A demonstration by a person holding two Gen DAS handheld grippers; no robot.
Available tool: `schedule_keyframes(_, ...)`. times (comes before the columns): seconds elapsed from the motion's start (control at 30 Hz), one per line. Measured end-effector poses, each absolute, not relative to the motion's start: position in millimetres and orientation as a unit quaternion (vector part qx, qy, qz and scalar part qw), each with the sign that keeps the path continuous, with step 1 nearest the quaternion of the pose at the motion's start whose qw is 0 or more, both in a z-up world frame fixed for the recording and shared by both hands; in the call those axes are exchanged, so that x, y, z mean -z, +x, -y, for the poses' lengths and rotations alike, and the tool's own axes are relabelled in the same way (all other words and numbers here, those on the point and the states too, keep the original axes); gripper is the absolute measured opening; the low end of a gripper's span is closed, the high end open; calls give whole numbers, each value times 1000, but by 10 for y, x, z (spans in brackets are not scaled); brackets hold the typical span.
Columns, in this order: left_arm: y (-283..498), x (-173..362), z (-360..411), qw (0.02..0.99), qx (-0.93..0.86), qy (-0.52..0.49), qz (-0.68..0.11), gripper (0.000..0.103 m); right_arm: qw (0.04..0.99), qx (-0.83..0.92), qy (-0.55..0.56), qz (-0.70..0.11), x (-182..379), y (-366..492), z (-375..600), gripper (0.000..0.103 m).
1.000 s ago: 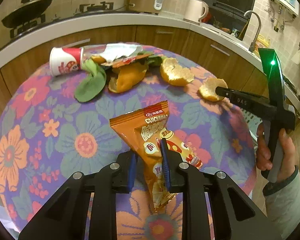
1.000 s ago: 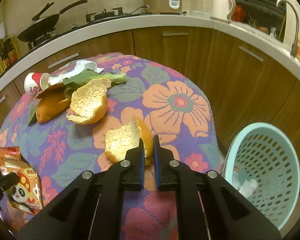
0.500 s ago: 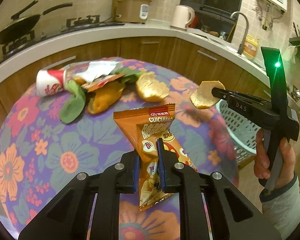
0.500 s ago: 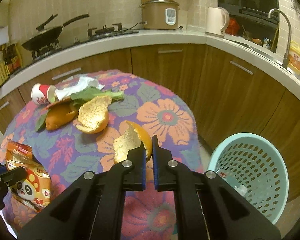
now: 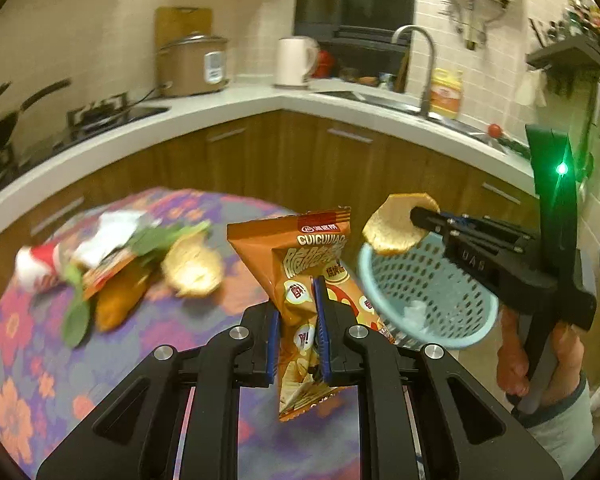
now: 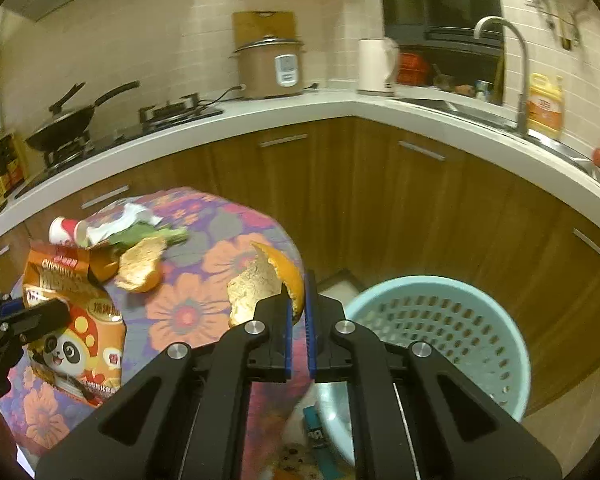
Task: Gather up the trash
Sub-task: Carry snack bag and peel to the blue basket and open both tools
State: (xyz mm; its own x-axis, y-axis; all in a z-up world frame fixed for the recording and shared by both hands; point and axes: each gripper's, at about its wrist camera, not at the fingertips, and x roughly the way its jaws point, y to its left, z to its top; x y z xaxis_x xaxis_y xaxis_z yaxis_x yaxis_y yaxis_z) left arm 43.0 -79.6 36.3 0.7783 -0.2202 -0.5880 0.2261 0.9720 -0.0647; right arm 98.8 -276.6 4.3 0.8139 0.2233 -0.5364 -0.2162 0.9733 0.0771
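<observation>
left gripper (image 5: 296,320): jaws clamped on an orange snack bag (image 5: 300,264), raised over the table (image 5: 32,344). right gripper (image 6: 297,316): jaws pinching an orange peel (image 6: 260,284) beside the blue basket (image 6: 480,308), which holds scraps. only the right wrist view shows the bag's panda print.

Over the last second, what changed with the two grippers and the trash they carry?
Both loads left the table and travelled toward the blue basket. The left gripper lifted the snack bag clear of the cloth; the right gripper raised the orange peel to beside the basket rim. Neither grip released. The paper cup, greens and other peel stayed on the table.
</observation>
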Motion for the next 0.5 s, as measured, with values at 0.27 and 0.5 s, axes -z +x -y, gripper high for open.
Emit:
schedule_keyframes(0.27,816,-347,1529,935,172,36,-308,13,945,-54,63,-315,129,1108,3565,3)
schedule_keyframes(0.5,1216,-147,2082,919,213,54,-327,13,929,-8,102,-357,504,1256,4085,3)
